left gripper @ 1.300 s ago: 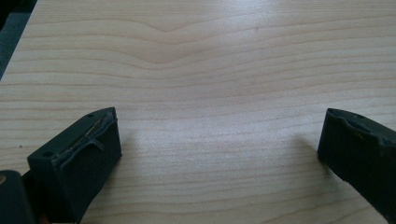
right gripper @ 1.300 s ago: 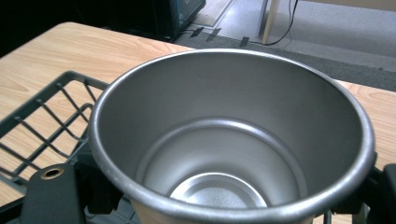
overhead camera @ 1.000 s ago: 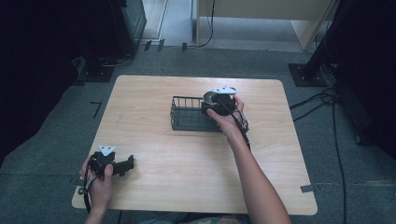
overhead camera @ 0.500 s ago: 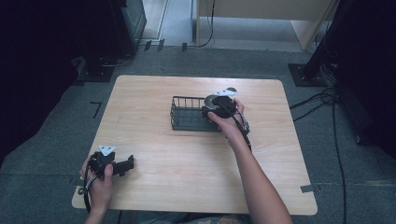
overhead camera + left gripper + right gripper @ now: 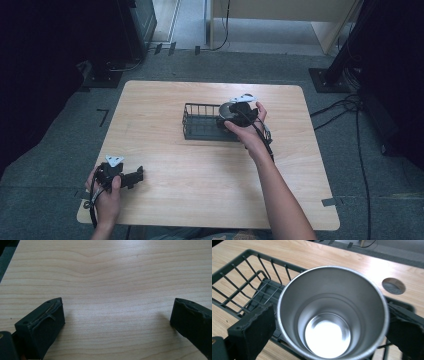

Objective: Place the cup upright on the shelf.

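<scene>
Right gripper [image 5: 226, 118] clasps a steel cup [image 5: 332, 312] upright over the wire basket [image 5: 200, 125], mid-desk, seemingly for placing; left gripper [image 5: 137, 175], jaws wide, idles near the desk's near-left corner.

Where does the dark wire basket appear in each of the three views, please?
High view: the wire basket sits at the table's centre, just left of the right gripper.
Left gripper view: not in it, just bare tabletop.
Right gripper view: upper left, behind the steel cup.
Shared landmark: the wooden table.
</scene>
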A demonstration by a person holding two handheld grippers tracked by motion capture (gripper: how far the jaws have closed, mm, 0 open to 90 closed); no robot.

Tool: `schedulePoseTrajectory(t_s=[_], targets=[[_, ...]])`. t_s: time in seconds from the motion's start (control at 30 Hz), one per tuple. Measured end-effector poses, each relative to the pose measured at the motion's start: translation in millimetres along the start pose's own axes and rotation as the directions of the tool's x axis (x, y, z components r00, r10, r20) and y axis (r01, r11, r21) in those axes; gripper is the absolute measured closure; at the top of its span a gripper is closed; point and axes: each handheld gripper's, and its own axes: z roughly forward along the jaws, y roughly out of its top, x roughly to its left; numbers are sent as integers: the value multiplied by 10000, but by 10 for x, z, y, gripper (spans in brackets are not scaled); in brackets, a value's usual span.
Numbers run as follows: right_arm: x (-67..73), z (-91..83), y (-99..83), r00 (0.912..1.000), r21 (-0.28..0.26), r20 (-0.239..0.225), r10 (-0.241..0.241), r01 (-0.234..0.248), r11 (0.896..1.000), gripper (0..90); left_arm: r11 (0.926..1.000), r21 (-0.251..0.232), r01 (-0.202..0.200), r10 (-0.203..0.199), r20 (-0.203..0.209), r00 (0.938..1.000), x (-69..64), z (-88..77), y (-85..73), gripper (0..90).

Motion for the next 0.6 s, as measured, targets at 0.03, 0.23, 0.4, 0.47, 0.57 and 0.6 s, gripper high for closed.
schedulePoseTrajectory(t_s=[0.03,0.23,0.4,0.47,0.57,0.6], targets=[[-2,-29,4,10000,-60,12,0,0,10000,7,10000,-1,2,-2,-1,10000,0,0,0,0],[-27,-220,-14,9999,-524,-9,126,-126,9985,7,10000,-1,2,-2,0,10000,0,0,0,0],[-67,-360,-72,10000,-718,-21,62,-64,9974,7,10000,3,-4,4,0,10000,0,0,0,0],[-92,-418,-100,10000,-814,-27,67,-69,9967,7,10000,-1,3,-3,0,10000,0,0,0,0],[-139,-509,-145,9999,-946,-16,131,-132,9954,7,10000,-14,3,-3,3,10000,0,1,0,0],[-155,-542,-162,9999,-984,-15,136,-137,9950,7,10000,-13,4,-4,3,10000,0,1,-1,0]])
